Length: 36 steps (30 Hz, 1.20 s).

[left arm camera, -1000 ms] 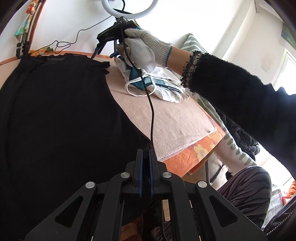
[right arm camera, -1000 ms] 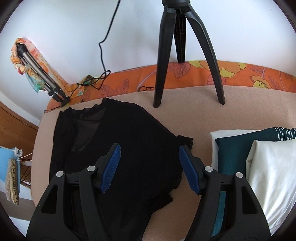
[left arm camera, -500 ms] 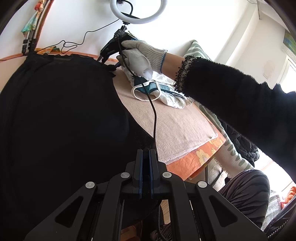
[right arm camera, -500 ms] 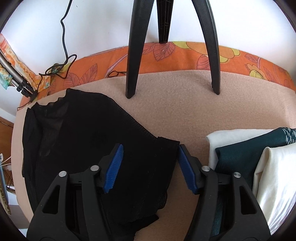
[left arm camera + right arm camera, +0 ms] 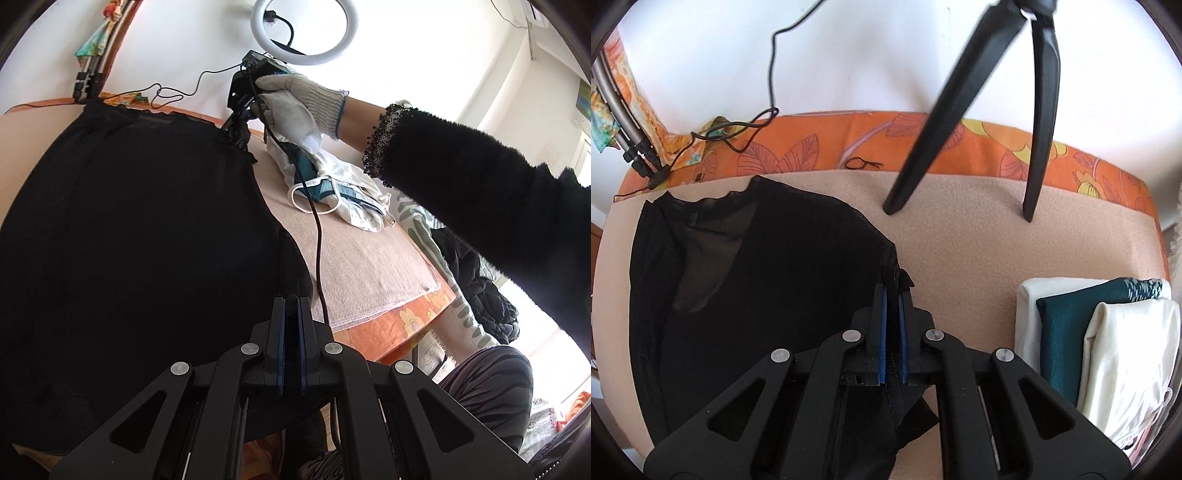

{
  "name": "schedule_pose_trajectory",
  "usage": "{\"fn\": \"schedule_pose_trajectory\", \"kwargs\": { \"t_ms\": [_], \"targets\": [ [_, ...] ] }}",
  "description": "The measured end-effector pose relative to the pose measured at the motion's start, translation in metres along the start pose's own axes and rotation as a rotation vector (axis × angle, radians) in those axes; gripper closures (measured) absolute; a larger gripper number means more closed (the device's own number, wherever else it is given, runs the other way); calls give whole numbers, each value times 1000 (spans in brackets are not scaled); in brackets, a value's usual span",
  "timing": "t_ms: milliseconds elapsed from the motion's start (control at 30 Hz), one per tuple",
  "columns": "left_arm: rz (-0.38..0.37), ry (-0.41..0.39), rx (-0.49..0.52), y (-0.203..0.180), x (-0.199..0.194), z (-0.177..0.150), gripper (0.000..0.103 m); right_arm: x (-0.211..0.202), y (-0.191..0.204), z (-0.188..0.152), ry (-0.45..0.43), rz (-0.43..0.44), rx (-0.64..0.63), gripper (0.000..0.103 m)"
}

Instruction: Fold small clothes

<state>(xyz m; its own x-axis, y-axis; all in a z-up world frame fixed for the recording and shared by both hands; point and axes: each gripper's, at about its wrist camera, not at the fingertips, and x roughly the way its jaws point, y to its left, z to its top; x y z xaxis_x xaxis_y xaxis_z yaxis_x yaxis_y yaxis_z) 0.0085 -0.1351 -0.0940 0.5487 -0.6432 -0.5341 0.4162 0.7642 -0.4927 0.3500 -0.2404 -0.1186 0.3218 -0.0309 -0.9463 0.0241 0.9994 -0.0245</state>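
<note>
A: Where is the black top (image 5: 768, 295)?

B: Spread flat on the beige blanket (image 5: 979, 236), filling the left half of the right wrist view, its neckline up at about eleven o'clock near the orange floral cover (image 5: 820, 147). In the left wrist view it covers everything from seven round to eleven o'clock.

A: And the right gripper (image 5: 893, 295)?

B: Its jaws have just been closing and now stand pressed together on the garment's right edge, a ruffled tip of black fabric poking out past the blue pads (image 5: 882, 325). So it is clamped on the black top.

A: The left gripper (image 5: 291, 310)?

B: Also clenched, with black fabric pinched between its fingers at the hem nearest that camera.

A: What lies around the garment?

B: At three to four o'clock in the right wrist view sits a stack of folded clothes (image 5: 1108, 339), white, teal and cream, well apart from the top. Two black tripod legs (image 5: 934, 125) stand on the blanket at twelve to one o'clock. A thin black cable (image 5: 772, 74) hangs down the wall at eleven.

A: Anything of the person?

B: In the left wrist view a gloved hand (image 5: 299, 99) at twelve o'clock grips the right tool, with a black fuzzy sleeve (image 5: 480, 192) running off to three o'clock, beneath a ring light (image 5: 304, 29).
</note>
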Motion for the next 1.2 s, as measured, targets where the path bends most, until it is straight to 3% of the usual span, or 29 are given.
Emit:
{"fn": "schedule_pose_trajectory", "kwargs": {
  "t_ms": [333, 700, 933, 1067, 1100, 1133, 1200],
  "targets": [
    [52, -30, -58, 24, -31, -12, 99, -37, 91, 19, -50, -68, -139, 97],
    [115, -76, -65, 36, -55, -24, 99, -18, 181, 21, -53, -107, -258, 97],
    [150, -77, -83, 48, -62, -26, 99, 4, 202, 25, -41, -75, -240, 97],
    [138, -61, -111, 54, -63, -27, 99, 12, 204, 22, -21, 42, -232, 97],
    [138, -60, -112, 53, -63, -27, 99, 10, 204, 22, -23, 60, -231, 91],
    [131, -59, -111, 53, -64, -27, 99, 7, 203, 23, -23, 74, -221, 72],
    [129, -63, -100, 50, -66, -27, 99, -7, 195, 24, -40, 135, -184, 54]
  ]
}}
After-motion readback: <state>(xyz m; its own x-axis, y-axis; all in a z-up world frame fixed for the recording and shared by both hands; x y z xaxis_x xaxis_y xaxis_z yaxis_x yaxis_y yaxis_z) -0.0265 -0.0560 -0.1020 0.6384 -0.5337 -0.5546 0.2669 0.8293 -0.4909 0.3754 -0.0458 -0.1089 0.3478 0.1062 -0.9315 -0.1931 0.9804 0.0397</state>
